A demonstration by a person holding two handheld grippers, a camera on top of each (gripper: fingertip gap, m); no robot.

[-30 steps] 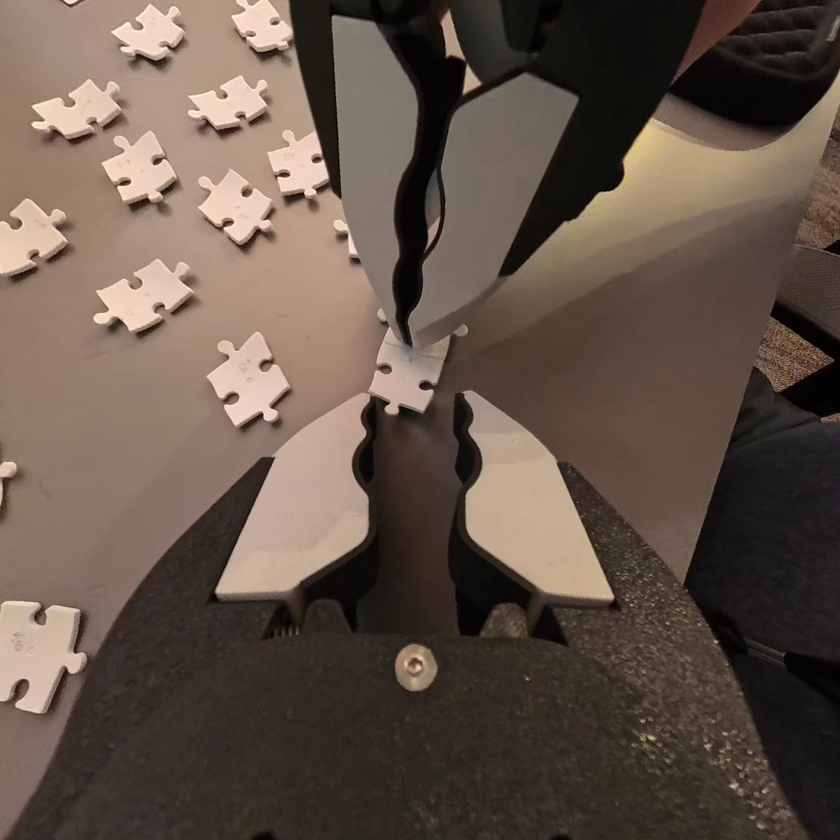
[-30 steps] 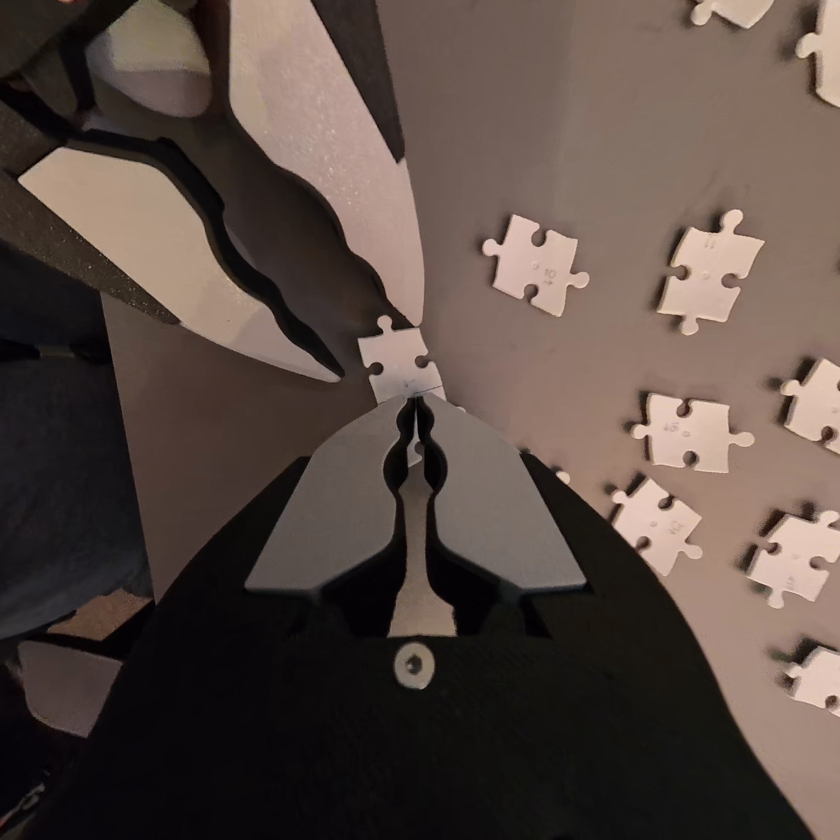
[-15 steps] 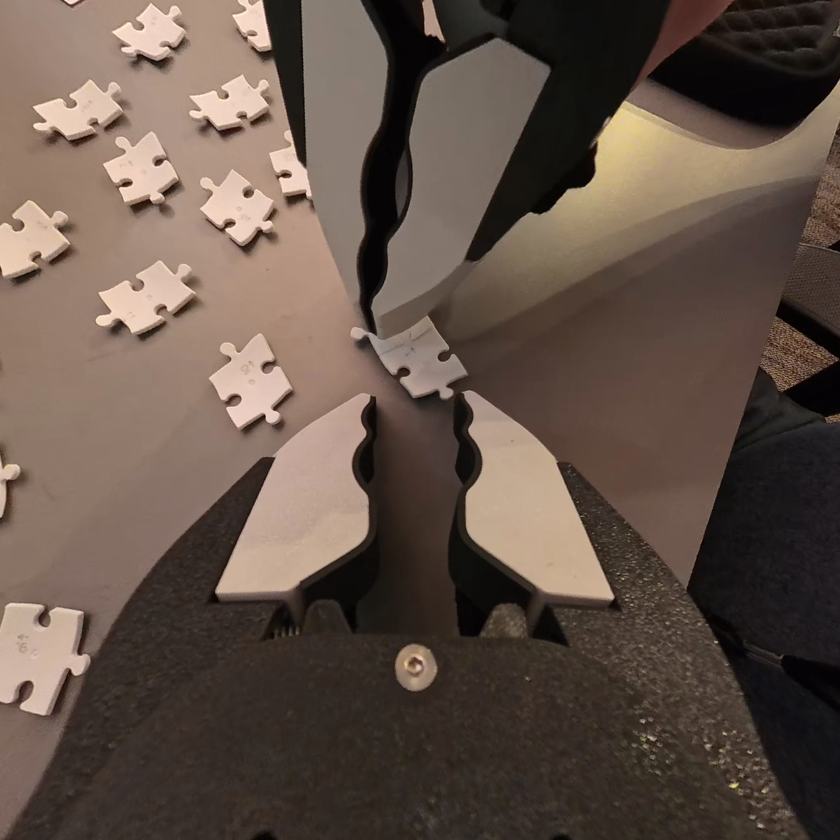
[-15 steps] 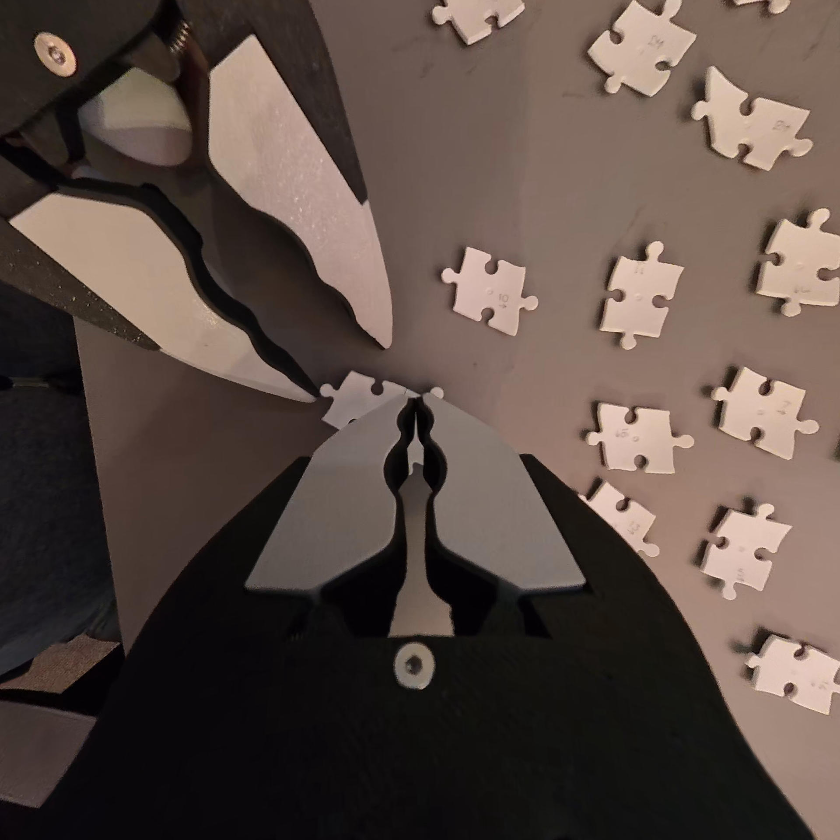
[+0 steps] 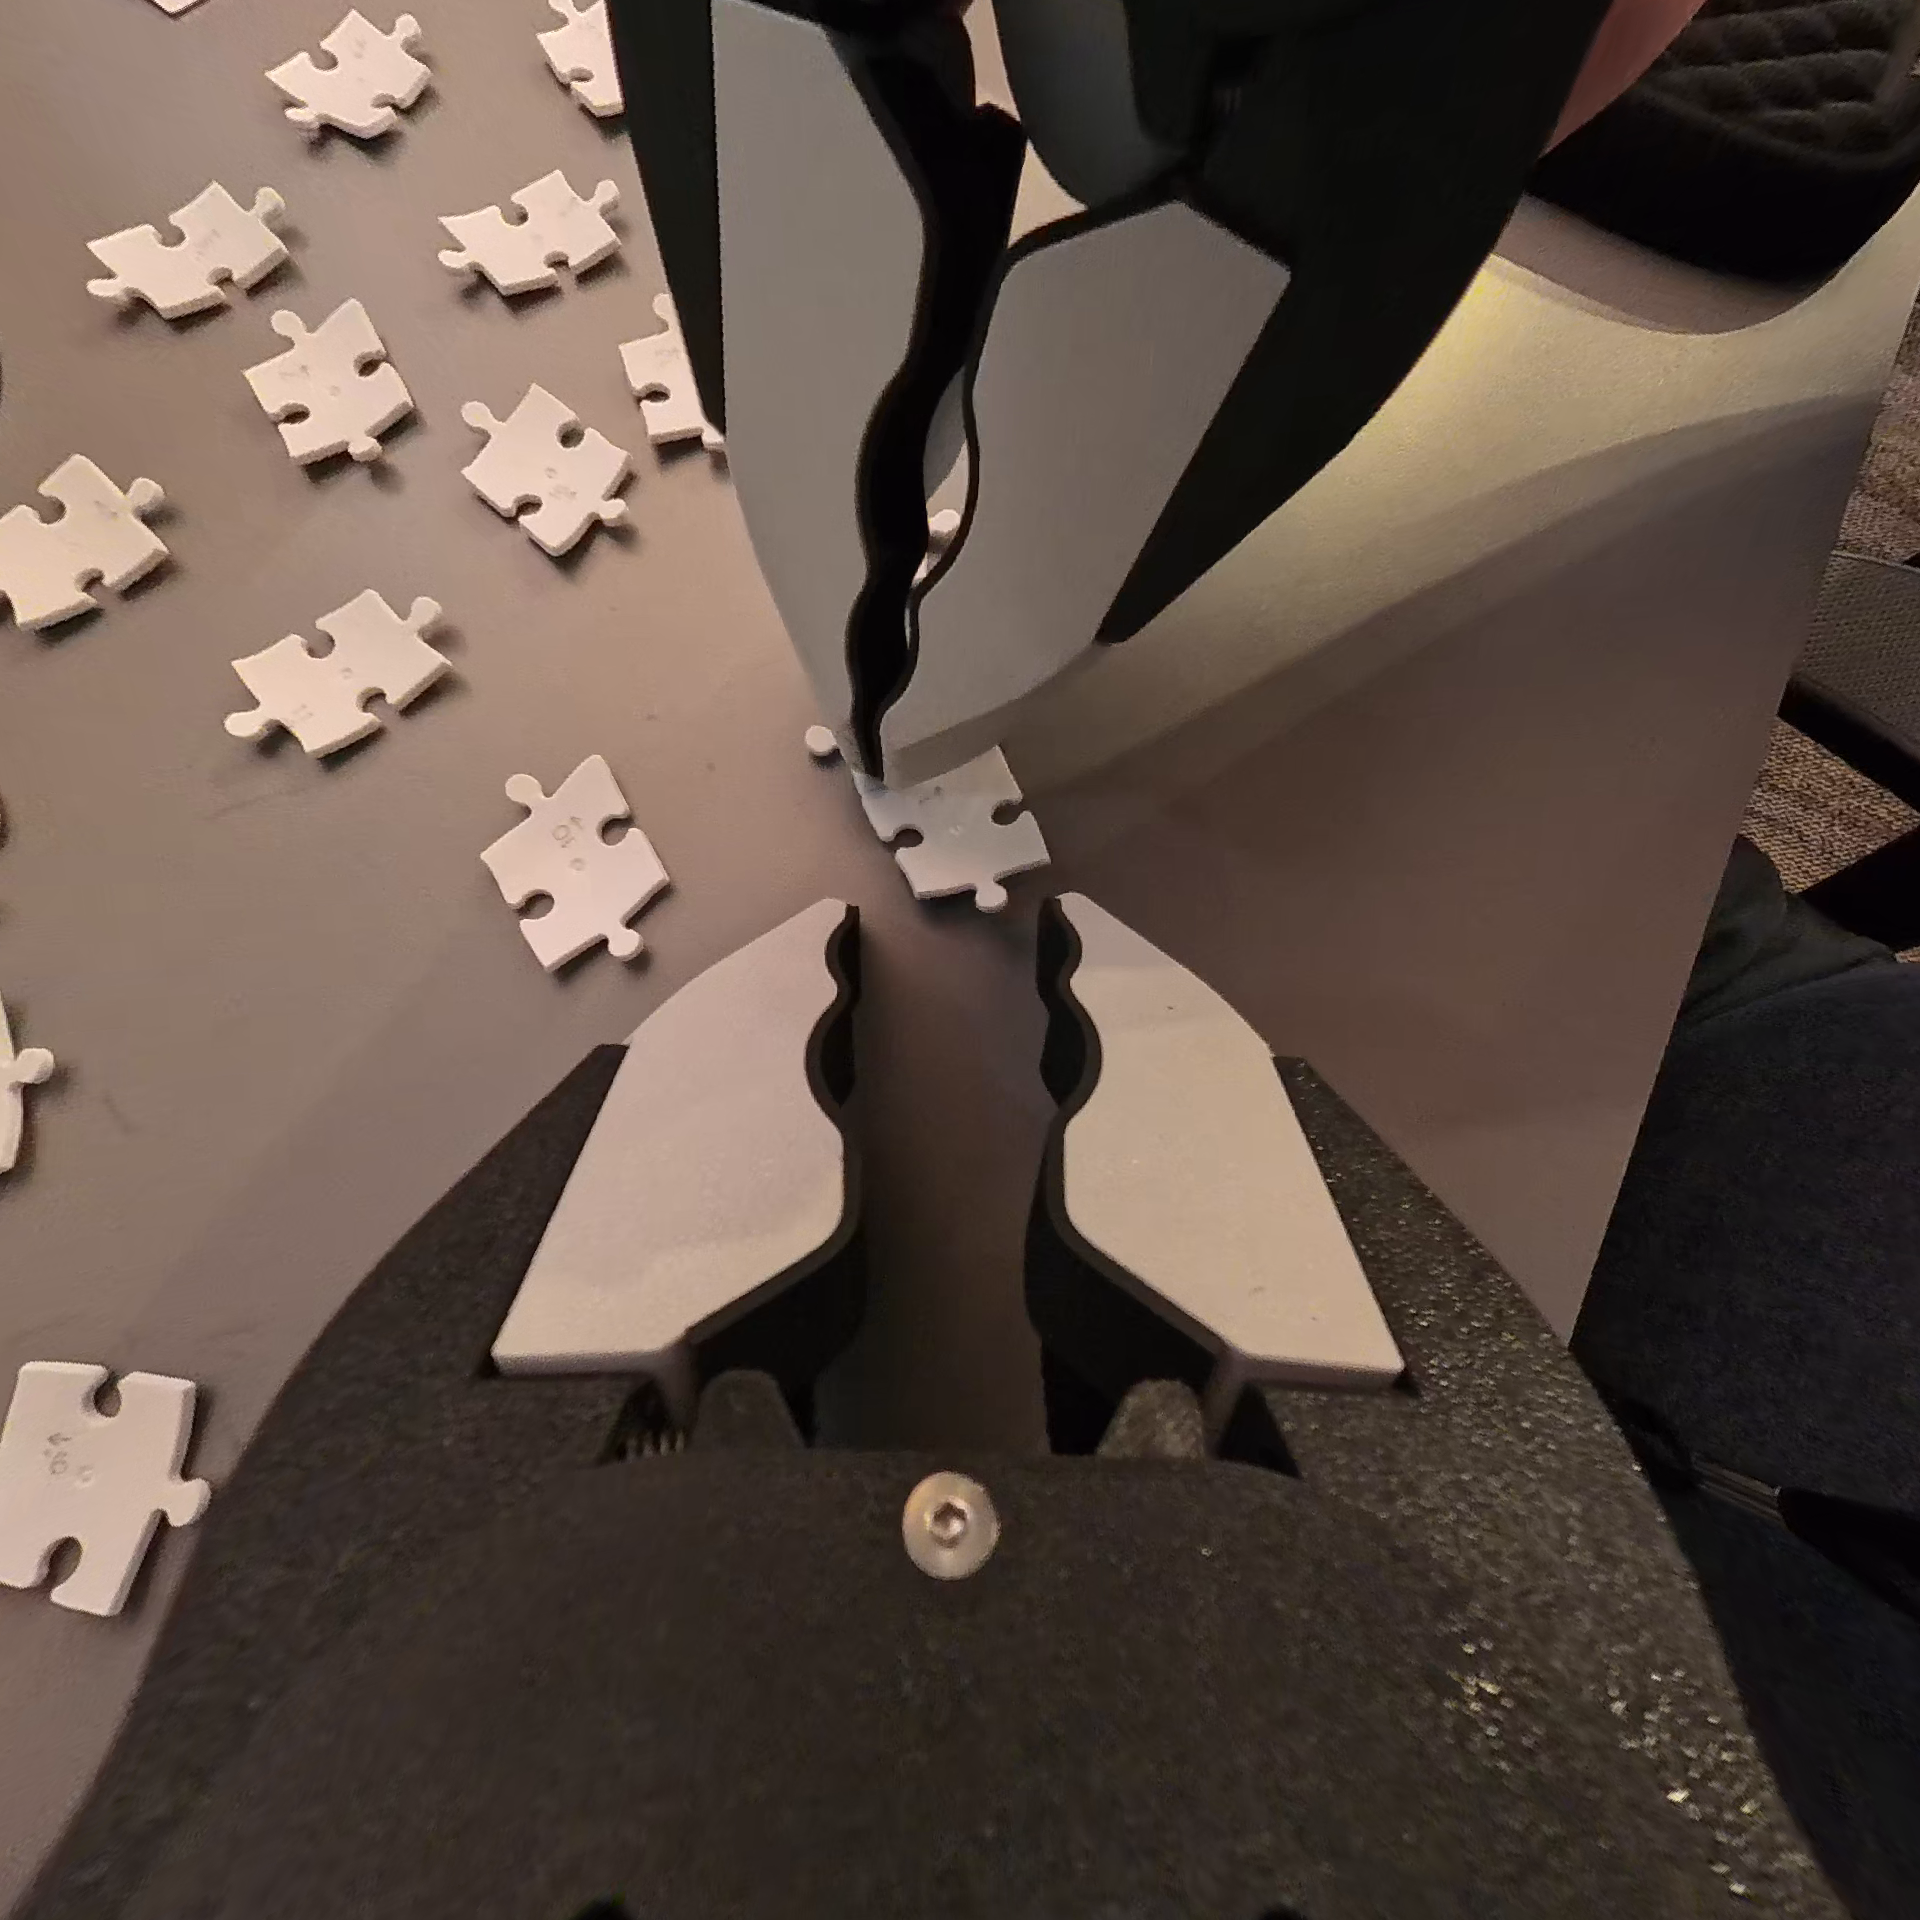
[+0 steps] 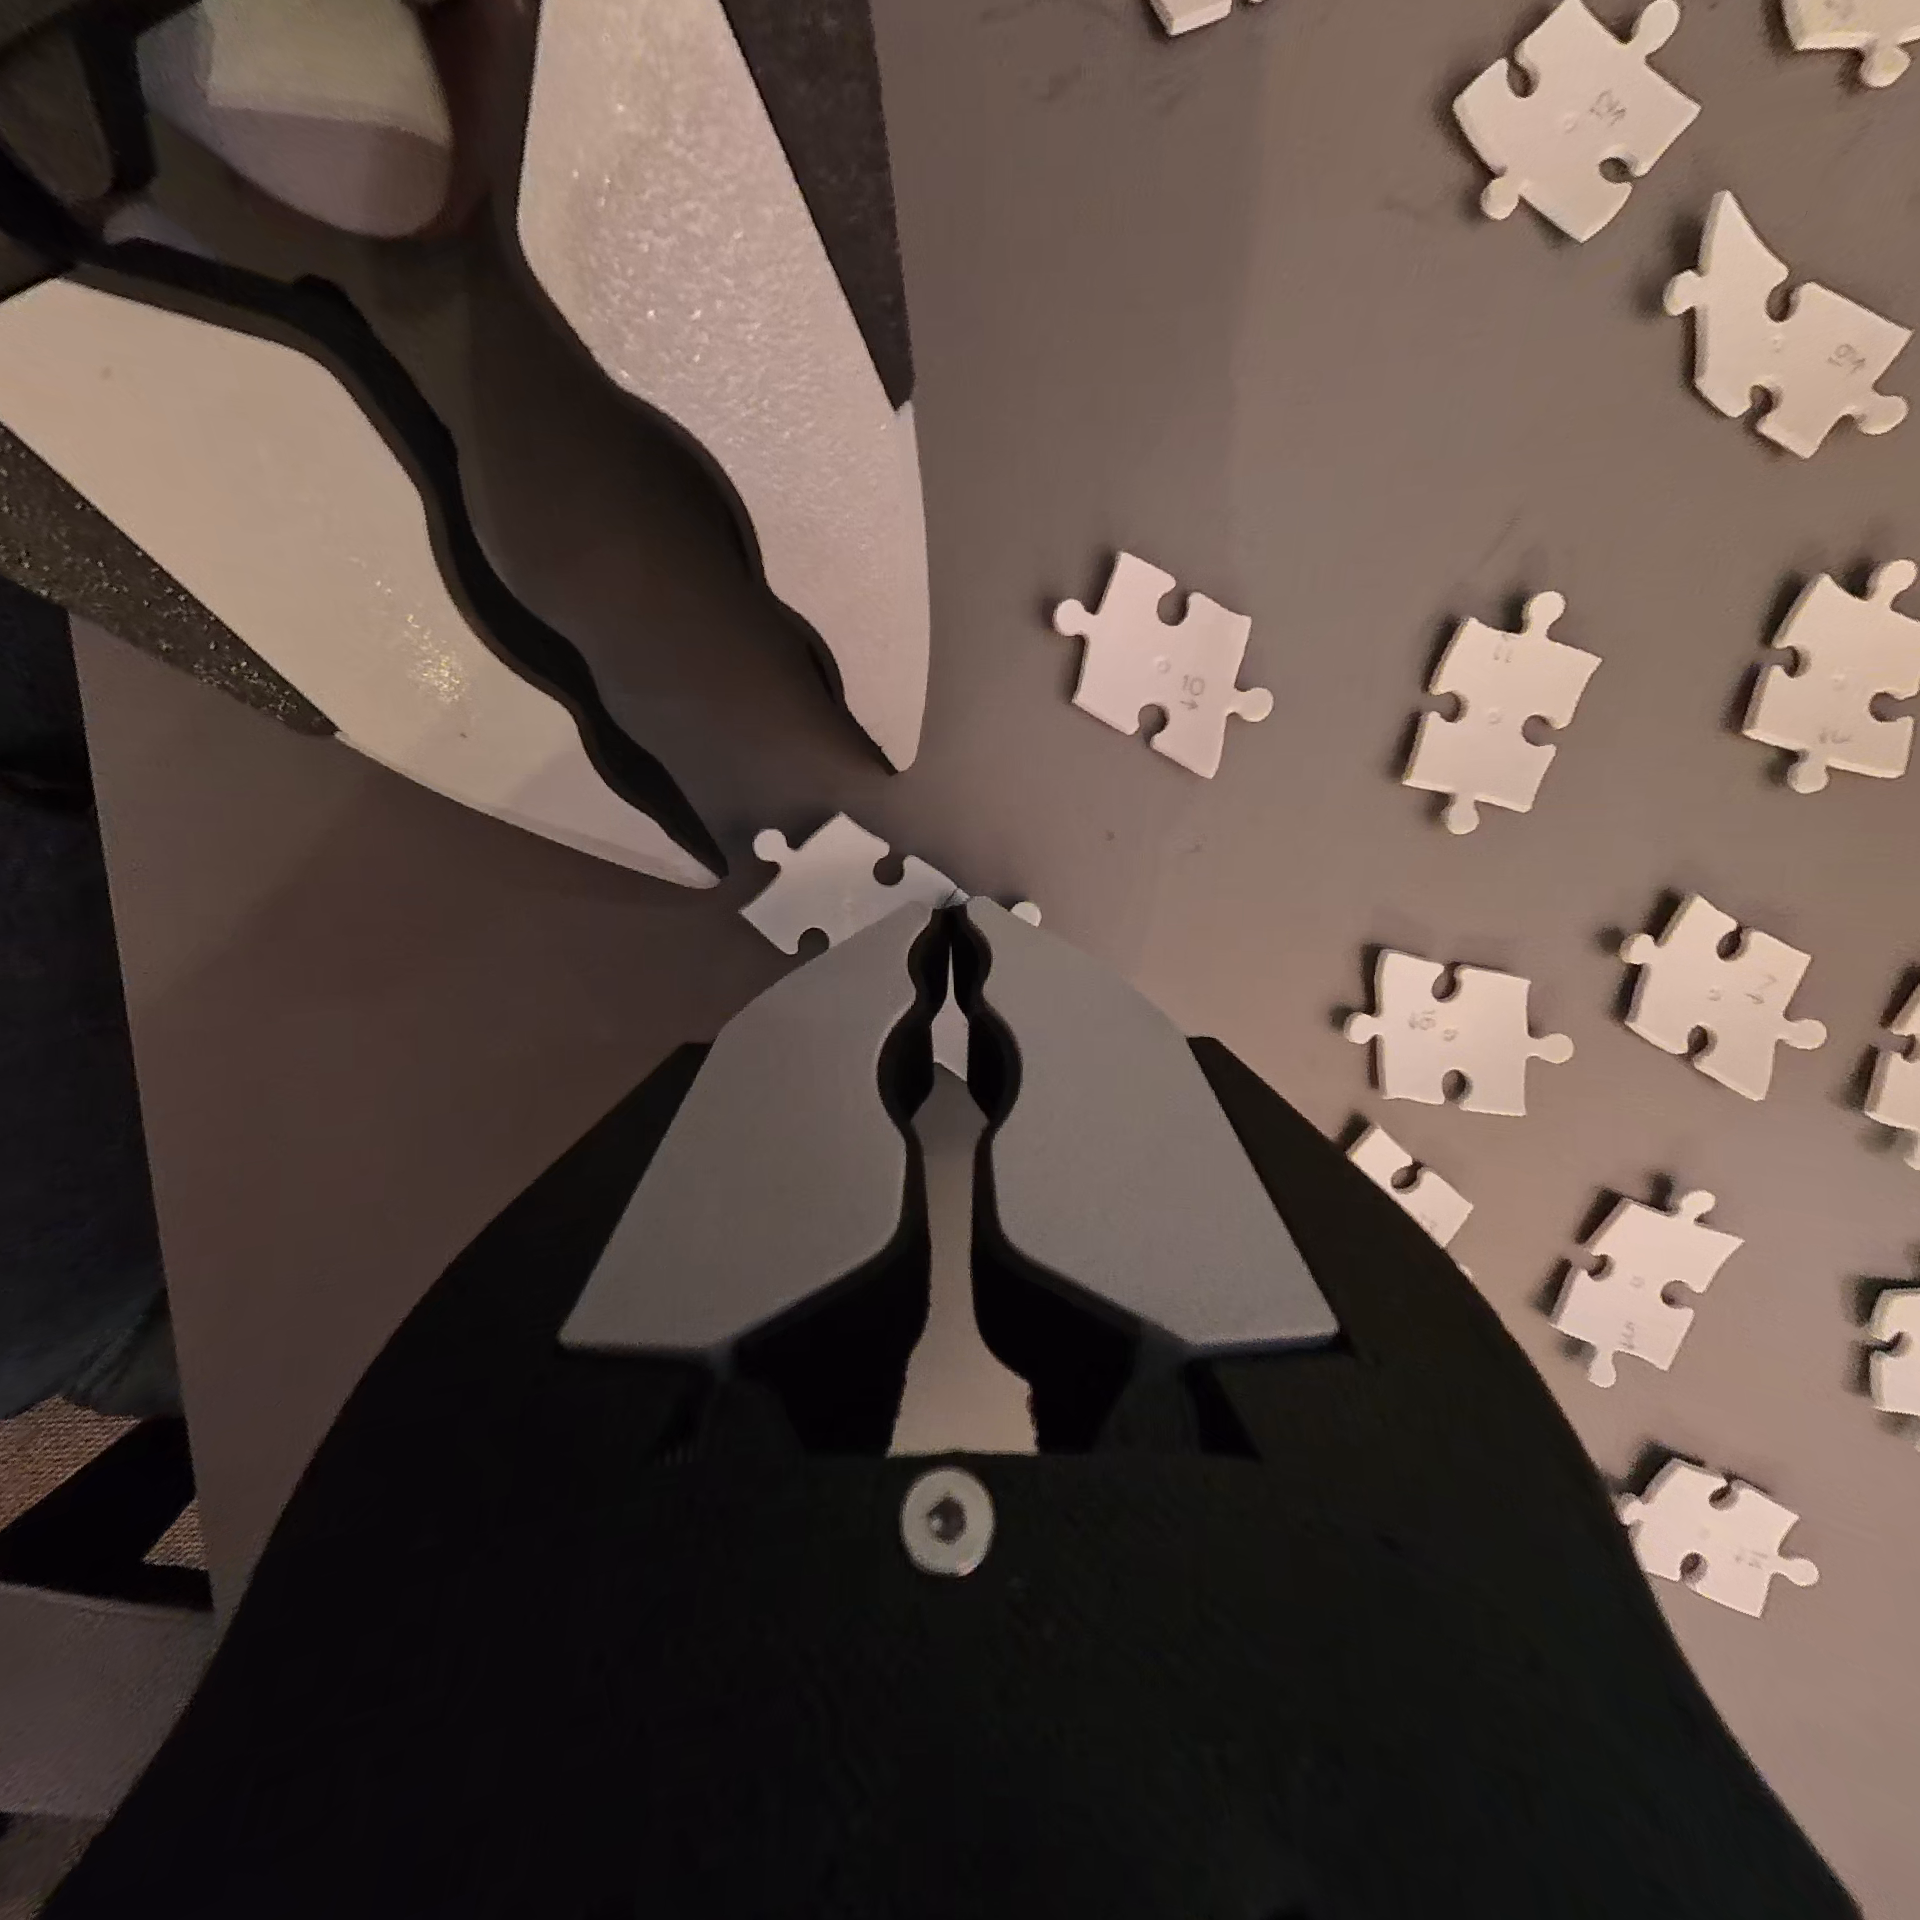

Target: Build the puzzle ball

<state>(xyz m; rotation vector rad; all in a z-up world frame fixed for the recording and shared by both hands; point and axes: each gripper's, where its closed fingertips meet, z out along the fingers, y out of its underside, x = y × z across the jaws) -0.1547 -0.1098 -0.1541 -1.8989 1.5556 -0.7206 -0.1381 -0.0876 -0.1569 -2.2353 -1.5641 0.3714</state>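
Right claw [image 6: 951,914] at mid-frame pinches the joined pieces [image 5: 951,831]; left claw [image 5: 948,914] gapes empty just below. Hold steady, close left squarely on the free edge.

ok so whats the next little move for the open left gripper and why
Probably ease the left gripper forward around the near edge of the puzzle piece and close. Its jaws stand open just short of the piece, while the right gripper is shut on the far end, so the piece seems held ready for a second grip.
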